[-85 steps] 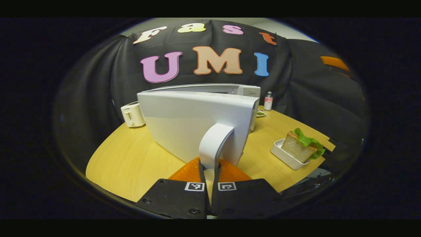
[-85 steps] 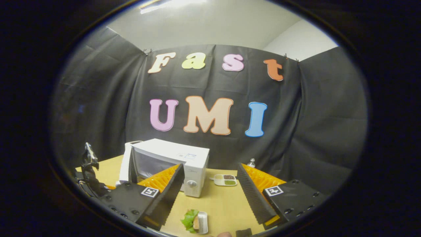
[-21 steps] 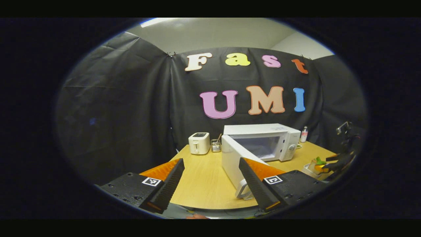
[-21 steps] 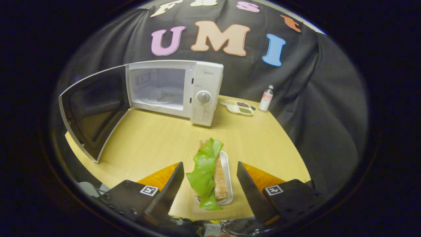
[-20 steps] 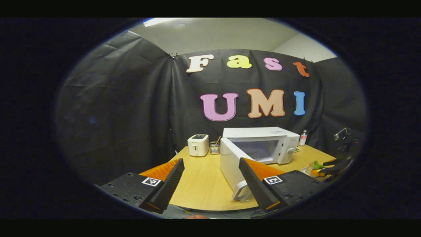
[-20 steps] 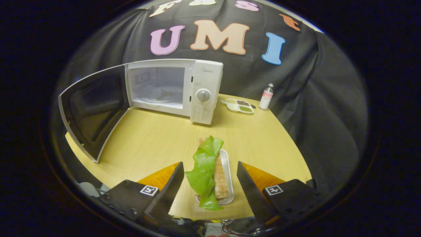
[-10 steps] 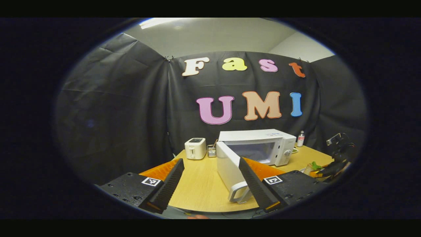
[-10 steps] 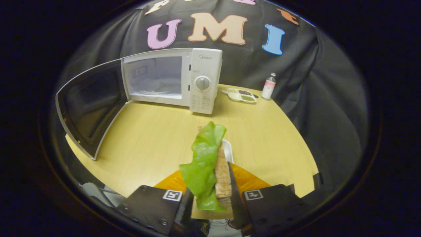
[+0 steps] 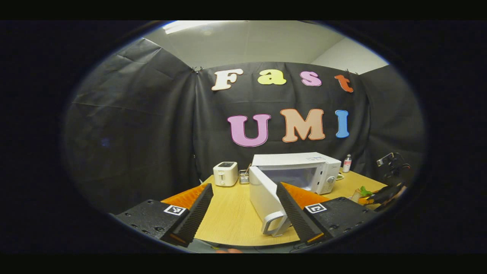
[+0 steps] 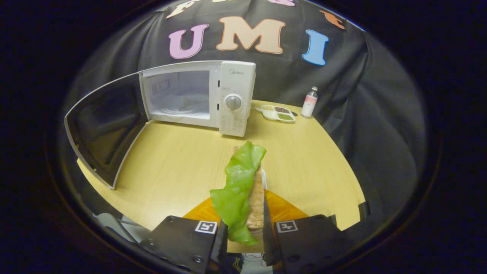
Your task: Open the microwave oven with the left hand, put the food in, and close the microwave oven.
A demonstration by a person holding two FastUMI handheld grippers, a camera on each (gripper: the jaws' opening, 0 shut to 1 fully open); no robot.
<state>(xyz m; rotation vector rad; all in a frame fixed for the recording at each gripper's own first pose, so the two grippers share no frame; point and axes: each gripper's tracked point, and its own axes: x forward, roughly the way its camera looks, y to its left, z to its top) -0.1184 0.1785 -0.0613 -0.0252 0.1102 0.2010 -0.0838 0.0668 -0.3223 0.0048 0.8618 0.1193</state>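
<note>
In the left gripper view, your left tongs (image 9: 243, 213) are spread wide, released, holding nothing, hanging above the near edge of the bench (image 9: 232, 217). Ahead of them stands the microwave (image 9: 304, 171), its door (image 9: 264, 201) swung out towards you, the handle (image 9: 274, 227) just beside the right-hand finger. A toaster (image 9: 225, 173) sits farther off, ahead and left. Off to the right, your right tongs (image 9: 380, 194) are at the sandwich (image 9: 363, 191).

In the right gripper view, your right tongs (image 10: 244, 232) are clenched on the sandwich (image 10: 243, 190), lettuce on its left face, over a white tray (image 10: 263, 177). Ahead and left, the microwave (image 10: 213, 97) gapes open. A small bottle (image 10: 309, 101) and a divided dish (image 10: 277, 112) stand ahead and right.
</note>
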